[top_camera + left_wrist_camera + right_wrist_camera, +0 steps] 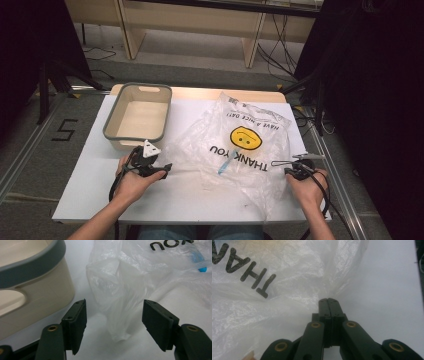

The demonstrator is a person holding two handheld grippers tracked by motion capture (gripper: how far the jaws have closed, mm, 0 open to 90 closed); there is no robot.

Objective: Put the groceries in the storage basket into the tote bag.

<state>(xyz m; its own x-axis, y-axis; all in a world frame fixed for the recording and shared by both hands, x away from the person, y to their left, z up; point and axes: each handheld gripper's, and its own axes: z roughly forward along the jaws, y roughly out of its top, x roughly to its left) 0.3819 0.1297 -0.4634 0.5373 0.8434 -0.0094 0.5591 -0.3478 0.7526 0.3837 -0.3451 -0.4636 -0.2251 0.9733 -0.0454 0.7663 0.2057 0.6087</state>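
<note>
A clear plastic bag [240,145] printed with a yellow smiley and "THANK YOU" lies crumpled across the middle of the white table [95,195]. My left gripper [165,169] sits at the bag's left edge, open, with a bag handle [117,307] standing between its jaws, untouched by either pad. My right gripper [277,163] is at the bag's right side and is shut on a pinch of bag film [328,293]. A blue item [202,267] shows through the plastic.
A beige tub with a grey rim [137,116] stands empty at the back left, close to my left gripper; its wall [37,302] is just left of the jaws. Dark stands and cables flank the table. Bare table runs along the front edge.
</note>
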